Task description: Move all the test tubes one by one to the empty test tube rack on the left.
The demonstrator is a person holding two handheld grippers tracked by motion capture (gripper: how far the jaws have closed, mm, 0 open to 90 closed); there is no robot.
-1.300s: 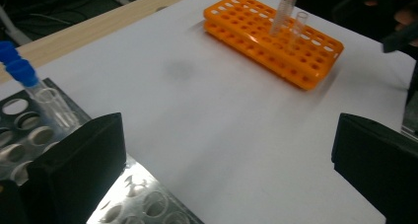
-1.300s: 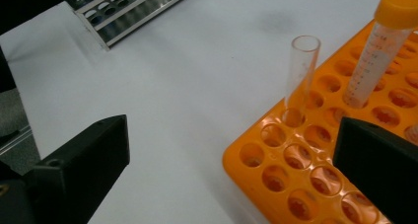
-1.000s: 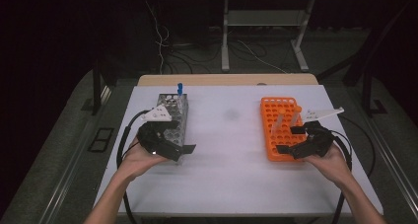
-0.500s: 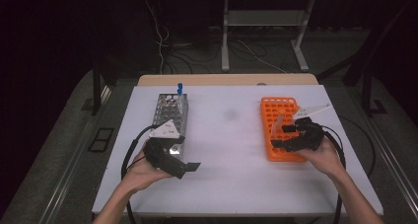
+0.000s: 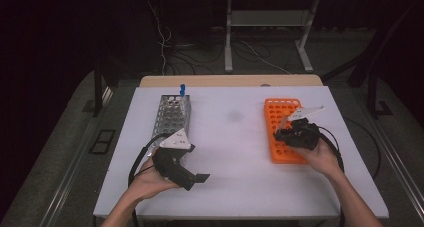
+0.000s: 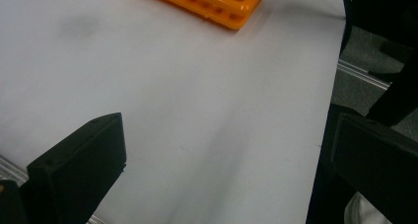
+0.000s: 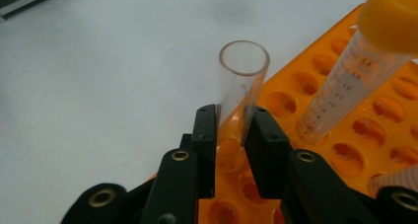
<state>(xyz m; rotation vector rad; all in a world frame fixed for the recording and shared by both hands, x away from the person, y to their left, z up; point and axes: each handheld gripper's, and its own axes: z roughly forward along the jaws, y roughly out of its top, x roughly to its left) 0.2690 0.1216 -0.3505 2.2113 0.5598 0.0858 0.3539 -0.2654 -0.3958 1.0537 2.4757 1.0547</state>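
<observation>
An orange tube rack (image 5: pixel 278 113) lies at the table's right. My right gripper (image 5: pixel 281 134) reaches over its near half. In the right gripper view its jaws have just been closing, and my right gripper (image 7: pixel 235 135) now pinches a clear open-topped tube (image 7: pixel 244 71) that stands in the orange rack (image 7: pixel 374 130). A graduated tube with a yellow cap (image 7: pixel 345 81) leans in a hole beside it. My left gripper (image 5: pixel 198 179) hovers near the table's front left, open and holding nothing. In the left gripper view my left gripper (image 6: pixel 222 155) has its jaws wide apart over bare table.
A grey metal rack (image 5: pixel 172 116) lies at the back left with a blue-capped tube (image 5: pixel 182 89) at its far end. The white table (image 5: pixel 230 152) has open room between the racks. Its near edge lies close under my left gripper. Cables trail from both grippers.
My left gripper has drawn back from the metal rack toward the near edge. My right gripper has shifted left over the orange rack.
</observation>
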